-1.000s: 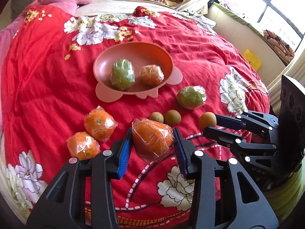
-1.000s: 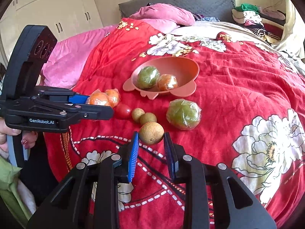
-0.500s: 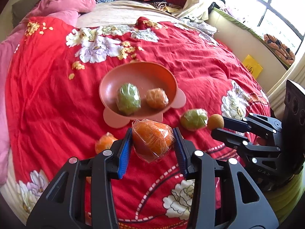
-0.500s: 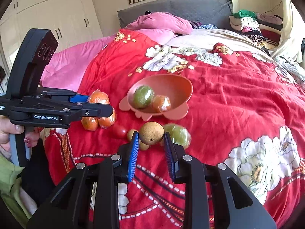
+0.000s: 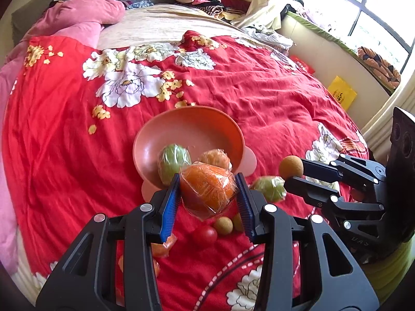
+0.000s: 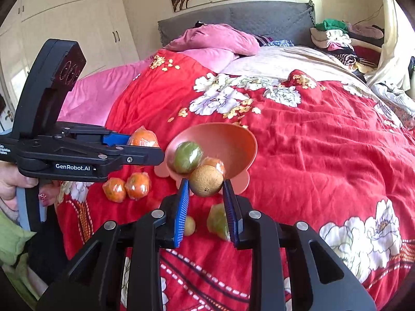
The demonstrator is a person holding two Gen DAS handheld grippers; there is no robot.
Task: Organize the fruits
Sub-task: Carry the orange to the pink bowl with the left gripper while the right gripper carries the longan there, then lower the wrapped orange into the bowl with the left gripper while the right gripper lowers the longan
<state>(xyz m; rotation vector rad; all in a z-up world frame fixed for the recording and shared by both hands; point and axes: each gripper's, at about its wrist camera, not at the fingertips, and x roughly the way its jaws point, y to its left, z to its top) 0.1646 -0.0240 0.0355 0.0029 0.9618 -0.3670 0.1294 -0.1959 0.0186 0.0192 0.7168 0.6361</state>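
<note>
Over the red flowered bedspread (image 5: 64, 134), we carry both loads above the salmon-pink plastic bowl (image 5: 166, 140) before releasing, left gripper (image 5: 207, 194) clamping the plastic-wrapped orange (image 5: 207, 186), right gripper (image 6: 206, 197) pinching the small brown round fruit (image 6: 206, 184), probably longan.

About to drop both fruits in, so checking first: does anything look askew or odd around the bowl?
Yes: the pink bowl sits tilted on the rumpled red bedspread, its far rim higher, so the wrapped green fruit and wrapped orange have gathered at its near edge. Nothing looks spilled or damaged.
</note>
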